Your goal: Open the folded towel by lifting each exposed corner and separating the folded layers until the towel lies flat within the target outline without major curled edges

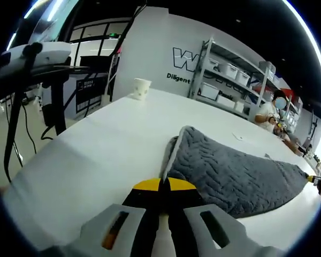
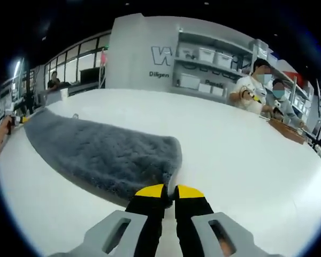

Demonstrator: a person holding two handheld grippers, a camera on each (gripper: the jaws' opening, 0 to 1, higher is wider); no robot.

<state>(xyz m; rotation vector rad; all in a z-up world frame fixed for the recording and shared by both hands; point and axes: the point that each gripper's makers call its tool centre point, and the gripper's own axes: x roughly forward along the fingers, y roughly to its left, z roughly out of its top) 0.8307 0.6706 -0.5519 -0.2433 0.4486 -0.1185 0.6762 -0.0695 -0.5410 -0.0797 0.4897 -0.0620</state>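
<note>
White tabletop [image 1: 85, 155] carries the grey towel [image 1: 241, 176], stretched between my 2 grippers. My left gripper [image 1: 161, 184] and right gripper [image 2: 169, 191] each pinch an opposite end. It looks soft, plush, floppy; corners grip best.

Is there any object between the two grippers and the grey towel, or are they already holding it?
Nothing visible stands between. The left gripper is shut on one end of the grey towel, and the right gripper is shut on the other end. A paper cup stands far off on the white table.
</note>
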